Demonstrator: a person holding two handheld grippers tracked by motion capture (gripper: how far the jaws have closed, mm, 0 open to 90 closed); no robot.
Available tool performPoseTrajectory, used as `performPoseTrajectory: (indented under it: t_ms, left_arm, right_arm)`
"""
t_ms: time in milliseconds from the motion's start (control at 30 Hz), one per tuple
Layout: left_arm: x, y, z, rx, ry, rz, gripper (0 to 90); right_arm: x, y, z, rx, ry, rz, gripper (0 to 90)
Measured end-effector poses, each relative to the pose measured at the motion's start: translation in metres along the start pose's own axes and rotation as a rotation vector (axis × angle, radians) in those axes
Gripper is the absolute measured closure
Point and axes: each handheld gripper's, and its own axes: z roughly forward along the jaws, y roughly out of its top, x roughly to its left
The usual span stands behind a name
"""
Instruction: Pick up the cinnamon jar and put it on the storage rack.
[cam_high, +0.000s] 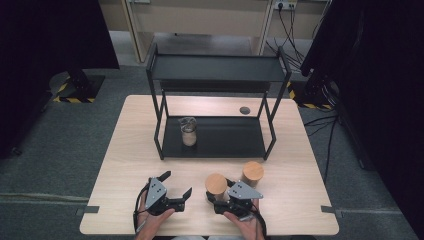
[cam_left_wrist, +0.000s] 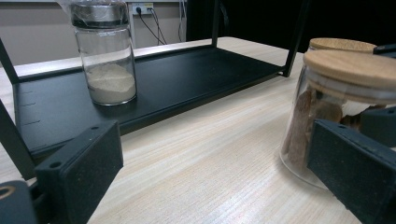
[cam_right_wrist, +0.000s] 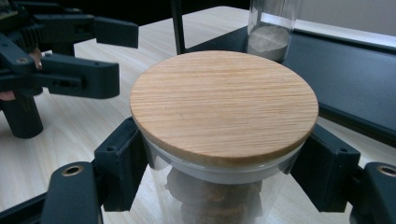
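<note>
While the right hand-held gripper (cam_right_wrist: 224, 182) clamps the near jar (cam_right_wrist: 224, 112) at the surface's (cam_high: 125, 165) front edge, a second wooden-lidded jar (cam_high: 253, 173) stands just behind, the left hand-held gripper (cam_high: 176, 184) gapes empty beside, and a powder jar (cam_high: 188, 131) occupies the rack (cam_high: 220, 137) beyond.

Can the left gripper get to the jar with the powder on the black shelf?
Probably yes. The left gripper is open and holds nothing, and bare table lies between it and the powder jar, which stands alone on the shelf's bottom tray.

Wood-lidded glass jar (cam_right_wrist: 224, 107), upright, on table
</note>
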Motion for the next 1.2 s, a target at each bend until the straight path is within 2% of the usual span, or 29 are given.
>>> performPoseTrajectory:
  t_ms: [333, 667, 1200]
  left_arm:
    - [0.000, 0.000, 0.000, 0.000, 0.000, 0.000, 3.3]
    - [0.000, 0.000, 0.000, 0.001, -0.001, -0.004, 3.3]
    - [0.001, 0.000, 0.000, 0.002, -0.002, -0.005, 3.3]
  right_arm:
    - [-0.002, 0.005, 0.005, 0.009, -0.011, 0.014, 26.3]
    - [-0.004, 0.013, 0.012, 0.014, -0.008, 0.003, 26.4]
    - [-0.009, 0.026, 0.024, 0.029, -0.013, 0.024, 26.4]
